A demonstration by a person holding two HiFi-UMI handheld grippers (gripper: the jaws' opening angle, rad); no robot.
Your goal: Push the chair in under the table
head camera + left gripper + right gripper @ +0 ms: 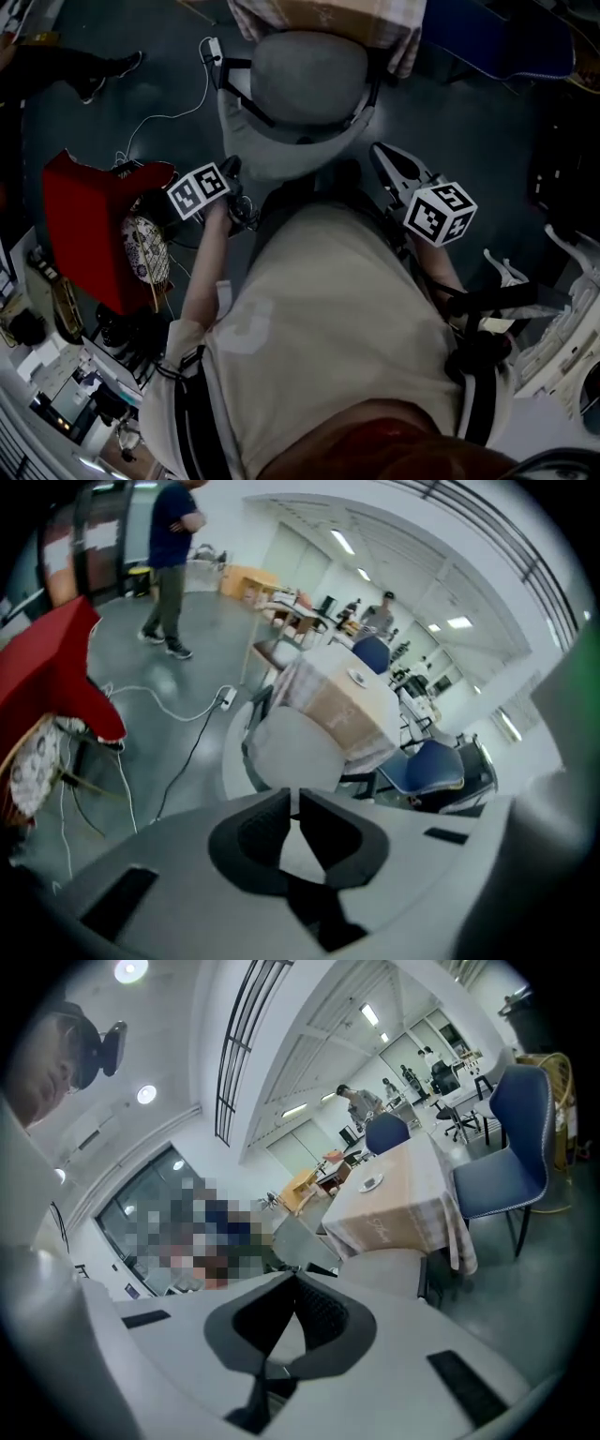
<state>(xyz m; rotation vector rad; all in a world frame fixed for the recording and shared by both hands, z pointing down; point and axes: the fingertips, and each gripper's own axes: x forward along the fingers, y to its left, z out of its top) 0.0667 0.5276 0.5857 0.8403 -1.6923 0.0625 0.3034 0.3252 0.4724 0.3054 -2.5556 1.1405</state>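
Jaws of left gripper [294, 796] and right gripper [295, 1276] are closed together, empty, near the grey chair [305, 80] at the table [323, 17].

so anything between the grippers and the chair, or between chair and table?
Nothing visible. The left gripper and right gripper, both shut, face the grey chair directly. The chair stands right before the table. A white cable lies on the floor to its left, off the path.

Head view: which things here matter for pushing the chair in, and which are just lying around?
For the job:
grey chair
cloth-covered table
left gripper and right gripper, both shut and empty

Just lying about:
red object
white cable
blue chair
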